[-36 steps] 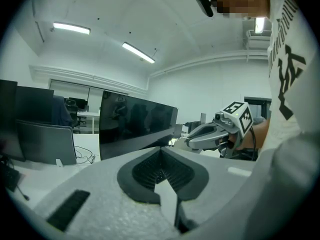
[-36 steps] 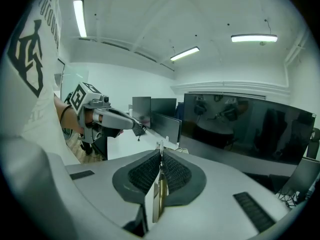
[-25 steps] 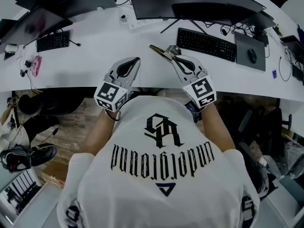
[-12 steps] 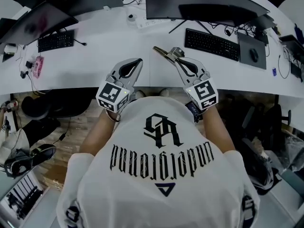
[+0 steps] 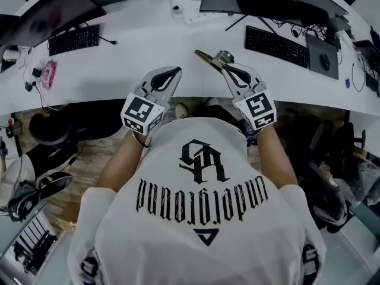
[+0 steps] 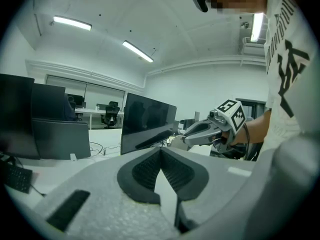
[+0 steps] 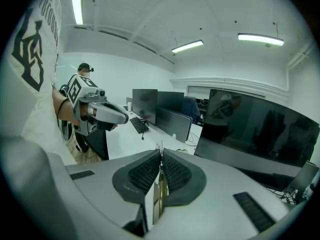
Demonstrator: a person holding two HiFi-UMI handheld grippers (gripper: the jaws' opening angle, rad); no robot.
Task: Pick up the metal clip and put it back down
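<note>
Left gripper (image 5: 174, 71) and right gripper (image 5: 224, 62) over the near edge of the white tabletop (image 5: 119, 58). Only the gripper views show the jaws: the left pair is pressed together on nothing, while the right pair clamps the metal clip (image 5: 206, 58), seen edge-on. In the head view its long axis projects beyond the jaws, pointing left toward the far edge

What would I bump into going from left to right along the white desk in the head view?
small pink object → left keyboard → left gripper → metal clip → right keyboard → mouse
</note>
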